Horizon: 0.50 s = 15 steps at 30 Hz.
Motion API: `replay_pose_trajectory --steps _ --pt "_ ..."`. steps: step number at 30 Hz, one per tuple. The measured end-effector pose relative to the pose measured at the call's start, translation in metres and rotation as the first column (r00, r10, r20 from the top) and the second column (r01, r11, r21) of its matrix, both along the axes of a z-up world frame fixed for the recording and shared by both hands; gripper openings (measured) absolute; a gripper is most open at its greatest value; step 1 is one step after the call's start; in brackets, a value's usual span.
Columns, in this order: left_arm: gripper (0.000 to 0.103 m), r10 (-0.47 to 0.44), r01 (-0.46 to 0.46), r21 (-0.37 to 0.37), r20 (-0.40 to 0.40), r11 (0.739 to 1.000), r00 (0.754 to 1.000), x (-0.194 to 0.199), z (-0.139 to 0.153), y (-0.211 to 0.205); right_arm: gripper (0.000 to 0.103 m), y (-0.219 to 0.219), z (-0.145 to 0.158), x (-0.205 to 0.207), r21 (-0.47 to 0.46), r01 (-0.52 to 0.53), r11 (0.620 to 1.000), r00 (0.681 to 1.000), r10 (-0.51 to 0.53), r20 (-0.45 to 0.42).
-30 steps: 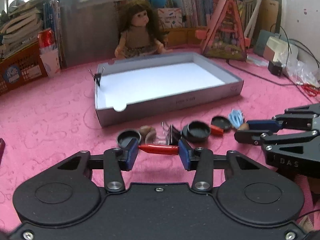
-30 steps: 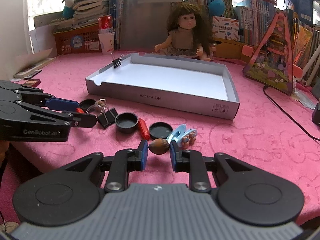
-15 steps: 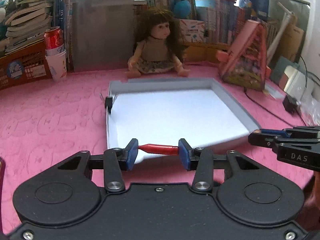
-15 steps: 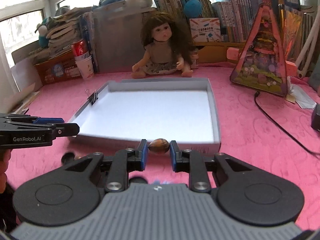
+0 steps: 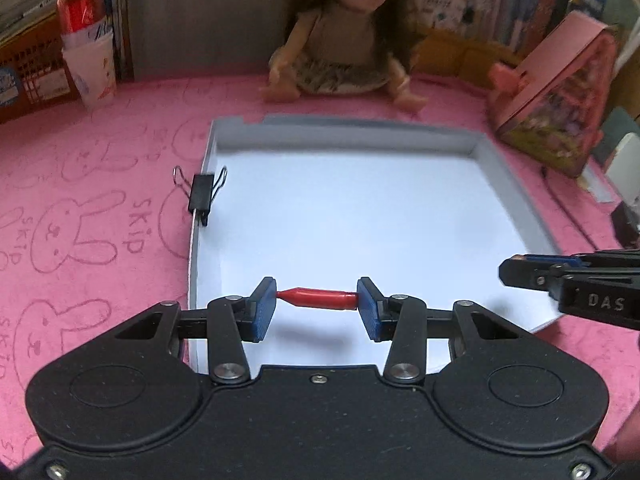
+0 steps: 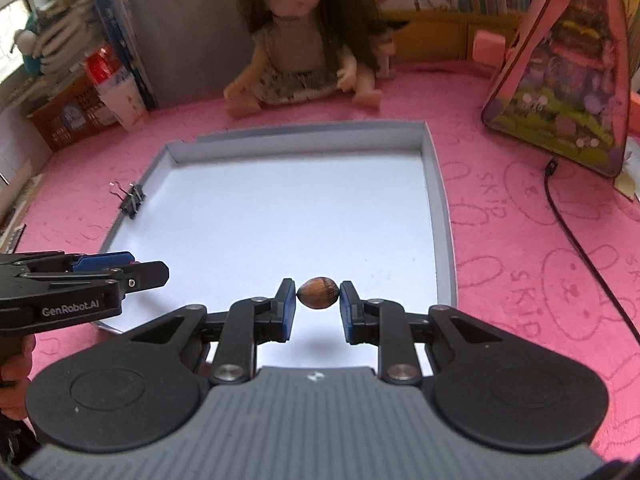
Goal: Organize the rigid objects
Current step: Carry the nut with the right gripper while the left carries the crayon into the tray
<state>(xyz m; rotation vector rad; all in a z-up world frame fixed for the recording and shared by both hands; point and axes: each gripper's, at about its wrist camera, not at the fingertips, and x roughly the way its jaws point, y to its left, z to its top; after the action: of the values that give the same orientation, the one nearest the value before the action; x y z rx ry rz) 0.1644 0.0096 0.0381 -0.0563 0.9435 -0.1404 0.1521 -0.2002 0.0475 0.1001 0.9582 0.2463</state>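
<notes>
Tray of grey cardboard (image 5: pixel 500 184) holds nothing yet except a black binder clip (image 5: pixel 201 196) on its left wall; left gripper (image 5: pixel 317 305) grips a red plastic cap (image 5: pixel 318 299), right gripper (image 6: pixel 318 300) grips a brown nut (image 6: pixel 319 293), both above its near edge.

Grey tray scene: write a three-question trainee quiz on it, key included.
1. True or false: the left claw grips a red tube.
2. What does the right claw hold? A) a coin B) a brown nut C) a cap
3. What is clipped to the tray's left wall?

Key: 1 true. 2 B, the brown nut. 3 a black binder clip.
</notes>
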Motion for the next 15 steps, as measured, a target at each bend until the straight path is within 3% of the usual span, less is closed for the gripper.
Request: replay_pose_trajectory --steps 4,15 --pt "0.042 0.01 -0.01 0.005 -0.03 1.0 0.999 0.004 -0.01 -0.001 0.029 0.004 -0.007 0.009 -0.033 -0.003 0.999 0.999 0.002 -0.033" --pt "0.042 0.0 0.001 0.042 -0.018 0.999 1.0 0.003 -0.012 -0.008 0.034 0.011 -0.018 0.015 -0.067 -0.014 0.998 0.997 0.008 -0.077"
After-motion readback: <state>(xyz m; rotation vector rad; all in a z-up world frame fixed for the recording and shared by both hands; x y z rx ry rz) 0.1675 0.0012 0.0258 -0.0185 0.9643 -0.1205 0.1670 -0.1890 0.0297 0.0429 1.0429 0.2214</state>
